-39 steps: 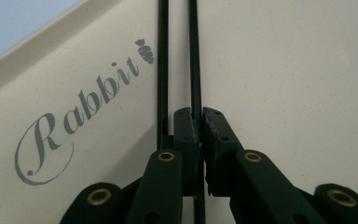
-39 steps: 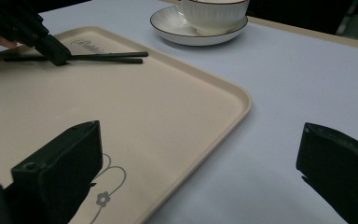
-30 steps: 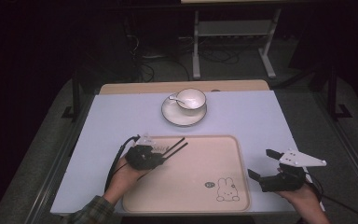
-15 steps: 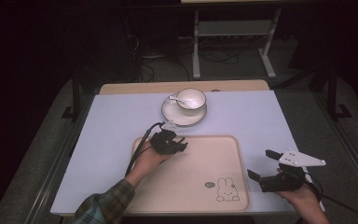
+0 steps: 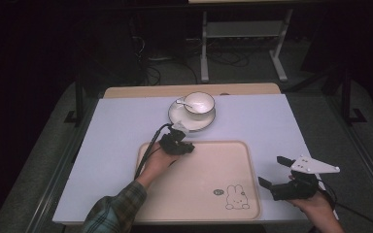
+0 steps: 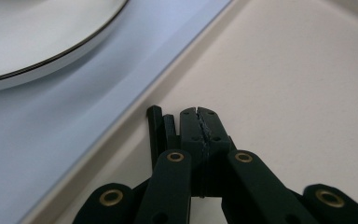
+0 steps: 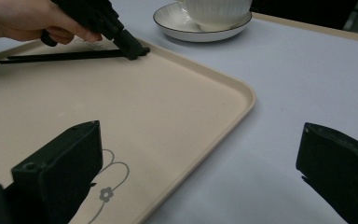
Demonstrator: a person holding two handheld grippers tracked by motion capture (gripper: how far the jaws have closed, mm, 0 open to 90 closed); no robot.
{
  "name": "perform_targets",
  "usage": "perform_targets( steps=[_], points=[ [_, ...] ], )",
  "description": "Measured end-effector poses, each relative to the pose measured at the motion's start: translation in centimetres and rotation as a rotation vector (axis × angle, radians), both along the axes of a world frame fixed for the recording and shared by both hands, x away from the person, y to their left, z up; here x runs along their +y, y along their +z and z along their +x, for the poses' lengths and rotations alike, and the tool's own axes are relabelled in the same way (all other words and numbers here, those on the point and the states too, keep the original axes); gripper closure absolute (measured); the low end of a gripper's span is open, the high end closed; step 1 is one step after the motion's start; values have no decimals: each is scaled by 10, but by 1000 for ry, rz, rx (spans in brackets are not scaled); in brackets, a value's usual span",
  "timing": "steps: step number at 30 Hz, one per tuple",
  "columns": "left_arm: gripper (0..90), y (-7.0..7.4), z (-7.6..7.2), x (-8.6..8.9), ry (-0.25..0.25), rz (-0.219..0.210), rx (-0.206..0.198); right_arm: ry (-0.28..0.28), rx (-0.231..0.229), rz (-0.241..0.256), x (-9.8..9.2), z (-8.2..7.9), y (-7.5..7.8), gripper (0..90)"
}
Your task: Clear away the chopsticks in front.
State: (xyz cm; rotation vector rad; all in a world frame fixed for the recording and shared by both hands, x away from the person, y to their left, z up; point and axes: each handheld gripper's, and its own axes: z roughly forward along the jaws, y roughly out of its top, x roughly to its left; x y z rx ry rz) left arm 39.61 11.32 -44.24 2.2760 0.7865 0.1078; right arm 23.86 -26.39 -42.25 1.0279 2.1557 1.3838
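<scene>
Counted one beige tray (image 5: 209, 189), one saucer (image 5: 192, 118), one cup (image 5: 199, 102). Left gripper (image 6: 200, 122) pinched on thin black chopsticks (image 7: 65, 56); right gripper (image 7: 200, 168) wide, holding nothing.

This is looking like a lab or recording room set up for handling trials, not a home. A table (image 5: 126, 126) under a pale lilac cover is standing alone on grey carpet (image 5: 43, 145), lit from above while the surroundings are lying in darkness. Behind it, loose cables (image 5: 150, 63) are trailing over the floor around the legs of a white metal stand (image 5: 243, 43). Dark metal posts (image 5: 79, 92) are rising at the table's sides. The only homely things are sitting staged on the cover: a beige tray (image 5: 199, 184) with a rabbit drawing and a cup (image 5: 199, 103) on a saucer (image 5: 179, 116).
</scene>
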Motion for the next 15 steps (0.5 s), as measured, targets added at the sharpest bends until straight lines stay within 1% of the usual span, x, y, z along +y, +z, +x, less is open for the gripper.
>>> perform_targets(
  steps=[2,8,15],
  points=[
    [896,0,1,6,21,-4,4,1,1,0,0,0,0,0],
    [896,1,0,28,54,13,10,2,2,1,0,0,0,0],
    [895,3,-10,55,90,18,28,1,1,2,0,0,0,0]
  ],
)
